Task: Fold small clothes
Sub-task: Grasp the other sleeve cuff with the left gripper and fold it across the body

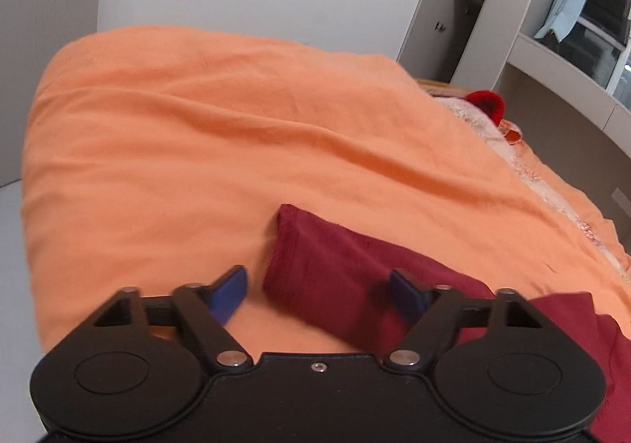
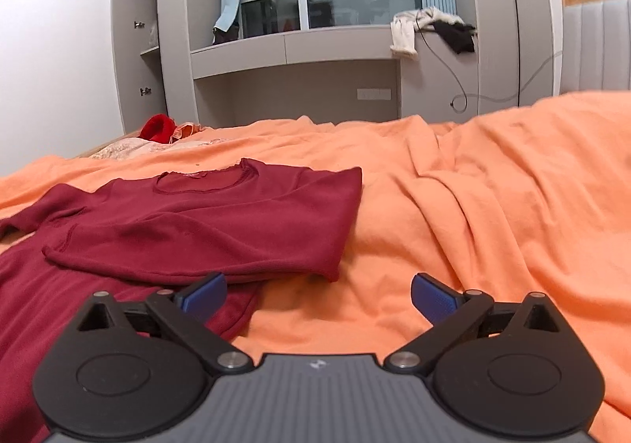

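maroon shirt [image 2: 205, 222] part-folded on orange bedsheet [image 2: 493, 206]; left gripper [image 1: 319, 295] and right gripper [image 2: 317, 295] fingers wide, holding nothing.

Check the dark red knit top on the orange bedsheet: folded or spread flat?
Partly folded. The dark red knit top has one side doubled over its body, one sleeve still out; both grippers open.
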`<state>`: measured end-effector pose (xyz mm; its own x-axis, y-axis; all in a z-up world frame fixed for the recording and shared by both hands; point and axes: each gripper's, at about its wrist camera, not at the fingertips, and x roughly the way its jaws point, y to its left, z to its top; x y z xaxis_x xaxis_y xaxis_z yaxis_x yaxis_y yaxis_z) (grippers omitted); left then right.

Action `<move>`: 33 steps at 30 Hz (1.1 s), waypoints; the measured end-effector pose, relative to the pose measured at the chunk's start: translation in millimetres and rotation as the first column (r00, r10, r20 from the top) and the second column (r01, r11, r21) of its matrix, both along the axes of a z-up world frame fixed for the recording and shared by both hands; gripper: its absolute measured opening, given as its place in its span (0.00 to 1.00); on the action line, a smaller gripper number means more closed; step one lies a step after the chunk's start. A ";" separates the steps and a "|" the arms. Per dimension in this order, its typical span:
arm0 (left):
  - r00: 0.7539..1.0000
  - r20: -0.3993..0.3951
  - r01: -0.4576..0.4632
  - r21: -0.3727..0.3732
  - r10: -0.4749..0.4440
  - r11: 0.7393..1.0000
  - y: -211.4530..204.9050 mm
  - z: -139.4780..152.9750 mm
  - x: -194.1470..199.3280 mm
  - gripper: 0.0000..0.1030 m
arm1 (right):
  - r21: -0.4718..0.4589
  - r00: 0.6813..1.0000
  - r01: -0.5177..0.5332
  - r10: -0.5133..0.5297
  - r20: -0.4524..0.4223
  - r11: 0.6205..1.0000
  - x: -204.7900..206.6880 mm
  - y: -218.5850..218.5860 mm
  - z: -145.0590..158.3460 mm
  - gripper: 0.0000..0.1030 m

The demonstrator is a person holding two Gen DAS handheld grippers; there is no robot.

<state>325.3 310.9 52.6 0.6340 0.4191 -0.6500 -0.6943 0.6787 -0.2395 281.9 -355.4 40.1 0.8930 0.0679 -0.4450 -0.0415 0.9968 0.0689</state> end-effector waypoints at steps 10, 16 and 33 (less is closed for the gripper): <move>0.998 0.027 -0.049 0.016 0.049 0.999 12.2 15.3 1.9 0.07 | 0.040 1.000 0.005 -0.005 0.006 0.999 2.6 -3.7 -1.9 0.99; 0.982 0.167 0.045 0.216 -0.082 0.975 -32.8 107.8 4.2 0.07 | 0.058 0.999 0.006 -0.008 0.036 0.998 -1.6 -3.1 3.0 0.99; 0.660 0.136 0.573 0.544 -0.739 0.613 -355.9 154.1 9.0 0.07 | 0.125 0.996 -0.004 -0.007 0.088 0.992 -10.5 -3.3 17.8 0.99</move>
<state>334.3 -45.1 206.7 0.9741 -0.0286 -0.2242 0.0468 0.9960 0.0764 271.4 -358.6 57.9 0.9284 0.1167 -0.3527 -0.0516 0.9807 0.1886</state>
